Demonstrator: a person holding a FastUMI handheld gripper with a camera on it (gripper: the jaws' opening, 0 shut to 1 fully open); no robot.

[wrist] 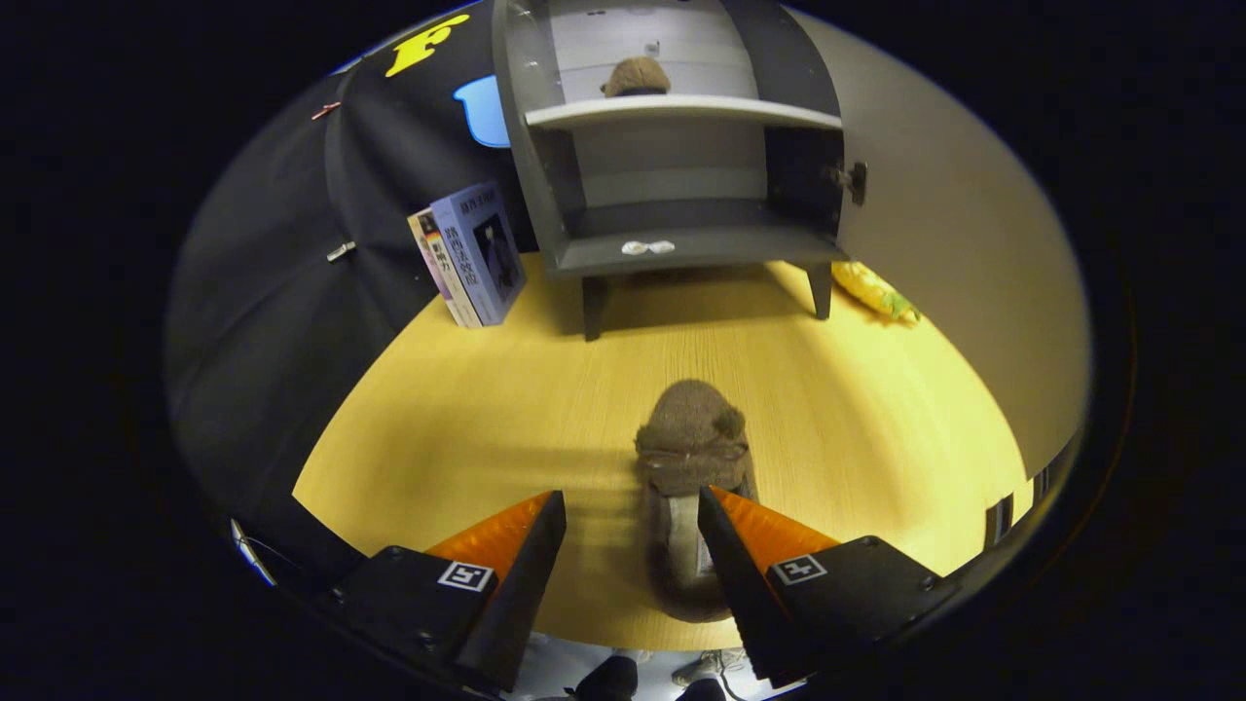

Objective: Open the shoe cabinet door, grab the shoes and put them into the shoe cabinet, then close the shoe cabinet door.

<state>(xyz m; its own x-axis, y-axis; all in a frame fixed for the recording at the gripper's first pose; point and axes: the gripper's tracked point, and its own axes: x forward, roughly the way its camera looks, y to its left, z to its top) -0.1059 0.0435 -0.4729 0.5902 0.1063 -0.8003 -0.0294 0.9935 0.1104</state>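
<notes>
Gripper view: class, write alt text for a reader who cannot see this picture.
An open gripper hovers over a brown fuzzy slipper lying on a yellow wooden table, not gripping it. Beyond stands a grey shoe cabinet, door open, with a matching slipper on its upper shelf; books lean beside it.

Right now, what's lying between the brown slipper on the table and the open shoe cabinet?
Nothing: in the gripper view, bare wooden tabletop runs from the slipper, which sits between the open gripper's fingers, to the cabinet.
</notes>
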